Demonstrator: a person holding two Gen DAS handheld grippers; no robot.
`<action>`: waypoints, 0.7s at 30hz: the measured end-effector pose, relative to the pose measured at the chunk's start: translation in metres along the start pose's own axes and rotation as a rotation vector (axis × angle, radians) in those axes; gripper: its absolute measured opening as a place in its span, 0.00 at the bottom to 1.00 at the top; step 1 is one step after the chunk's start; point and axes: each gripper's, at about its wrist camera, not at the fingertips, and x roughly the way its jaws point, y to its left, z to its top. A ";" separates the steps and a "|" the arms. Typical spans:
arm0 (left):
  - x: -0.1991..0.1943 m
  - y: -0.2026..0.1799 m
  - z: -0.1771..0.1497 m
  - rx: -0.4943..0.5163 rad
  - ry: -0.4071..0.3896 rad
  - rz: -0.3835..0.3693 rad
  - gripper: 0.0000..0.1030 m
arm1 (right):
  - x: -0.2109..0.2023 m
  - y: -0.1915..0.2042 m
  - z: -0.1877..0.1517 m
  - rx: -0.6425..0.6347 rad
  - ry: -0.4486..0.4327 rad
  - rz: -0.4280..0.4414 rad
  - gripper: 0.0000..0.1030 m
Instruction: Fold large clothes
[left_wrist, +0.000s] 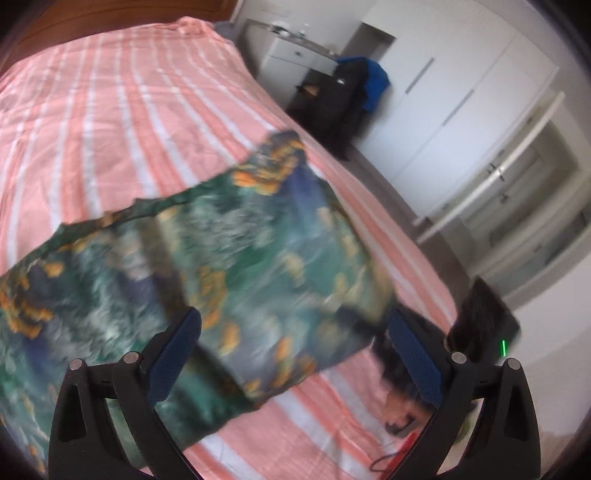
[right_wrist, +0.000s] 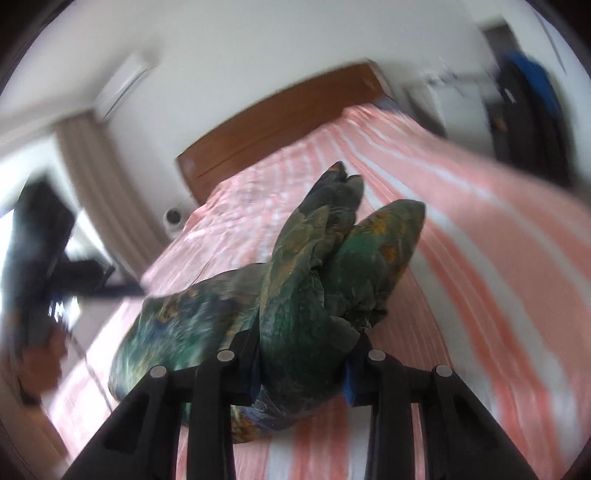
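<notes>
A large green, blue and orange patterned garment (left_wrist: 207, 266) lies on a bed with a pink and white striped cover (left_wrist: 110, 122). My left gripper (left_wrist: 295, 332) is open just above the garment's near part, with nothing between its blue pads (left_wrist: 173, 354). In the right wrist view my right gripper (right_wrist: 303, 354) is shut on a bunched fold of the same garment (right_wrist: 314, 280), which rises in folds ahead of the fingers. The other gripper shows as a dark blurred shape (right_wrist: 40, 240) at far left of that view. The bed cover (right_wrist: 480, 229) stretches beyond.
A wooden headboard (right_wrist: 280, 110) stands at the bed's far end. White wardrobes (left_wrist: 461, 85), a white desk (left_wrist: 295, 51) and a dark chair with blue clothing (left_wrist: 354, 85) stand right of the bed. Cables and a red object (left_wrist: 402, 432) lie near the bed's corner.
</notes>
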 end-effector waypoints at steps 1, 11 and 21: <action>-0.001 -0.008 0.006 0.016 0.005 -0.013 0.98 | -0.003 0.021 0.001 -0.082 -0.012 0.006 0.31; 0.025 -0.029 -0.018 0.163 0.141 0.398 0.79 | 0.005 0.151 -0.043 -0.606 -0.015 0.030 0.29; -0.035 0.032 -0.034 0.018 0.033 0.376 0.26 | -0.002 0.125 -0.019 -0.345 0.058 0.245 0.59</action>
